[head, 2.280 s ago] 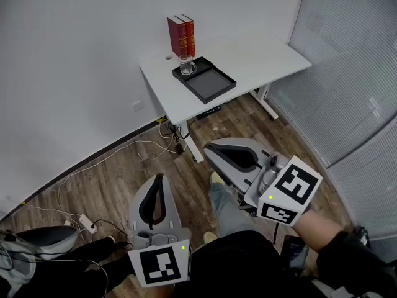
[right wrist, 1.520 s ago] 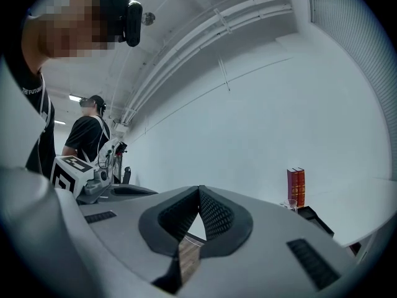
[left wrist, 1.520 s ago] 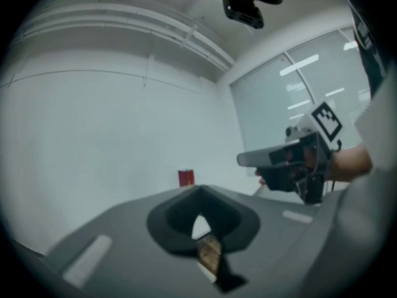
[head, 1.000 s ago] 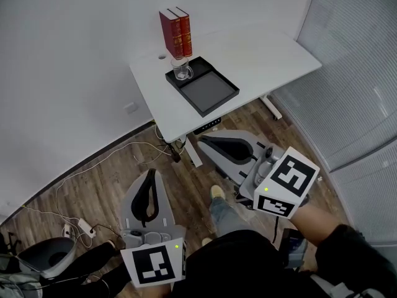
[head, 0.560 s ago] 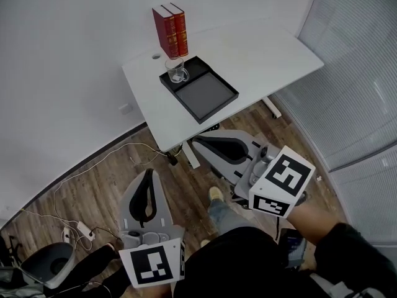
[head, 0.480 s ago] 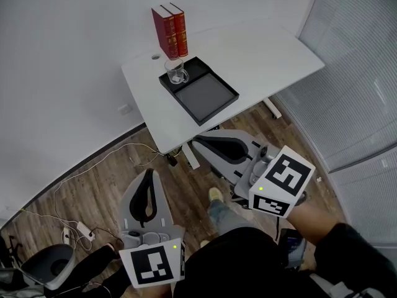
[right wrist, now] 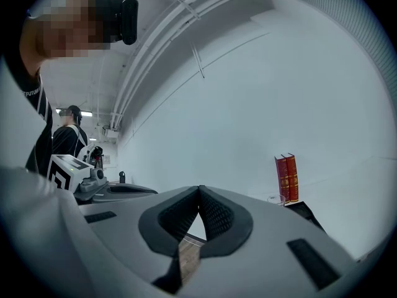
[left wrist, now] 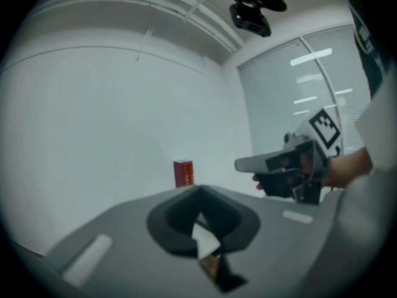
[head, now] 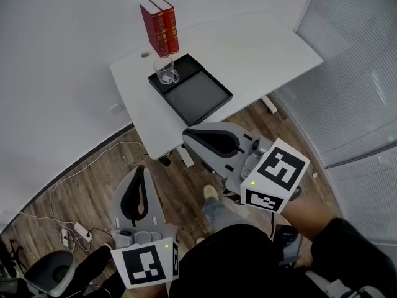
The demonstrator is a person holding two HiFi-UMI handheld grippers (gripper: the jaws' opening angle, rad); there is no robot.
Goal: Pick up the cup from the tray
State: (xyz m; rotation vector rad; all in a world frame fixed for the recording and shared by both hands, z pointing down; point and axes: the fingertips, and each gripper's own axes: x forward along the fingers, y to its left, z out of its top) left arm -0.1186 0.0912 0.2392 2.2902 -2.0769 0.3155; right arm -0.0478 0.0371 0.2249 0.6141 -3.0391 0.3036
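Observation:
A clear glass cup (head: 165, 71) stands in the far corner of a black tray (head: 205, 106) on a white table (head: 260, 48). In the right gripper view the cup (right wrist: 276, 198) shows small beside the tray (right wrist: 305, 211). Both grippers hang over the wooden floor, well short of the table. My left gripper (head: 141, 168) is low at the left, shut and holding nothing (left wrist: 198, 189). Higher up, my right gripper (head: 185, 133) points toward the table's near edge, its jaws together and nothing between them (right wrist: 199, 188).
Two red books (head: 160, 27) stand upright just behind the tray. Cables and a power strip (head: 69, 232) lie on the floor at the left, with a chair base (head: 43, 273) in the corner. Window blinds (head: 360, 73) run along the right. Another person (right wrist: 67, 136) stands far off.
The table, tray and cup have come nearer and shifted left in the head view. Both grippers moved forward with the person and stayed shut.

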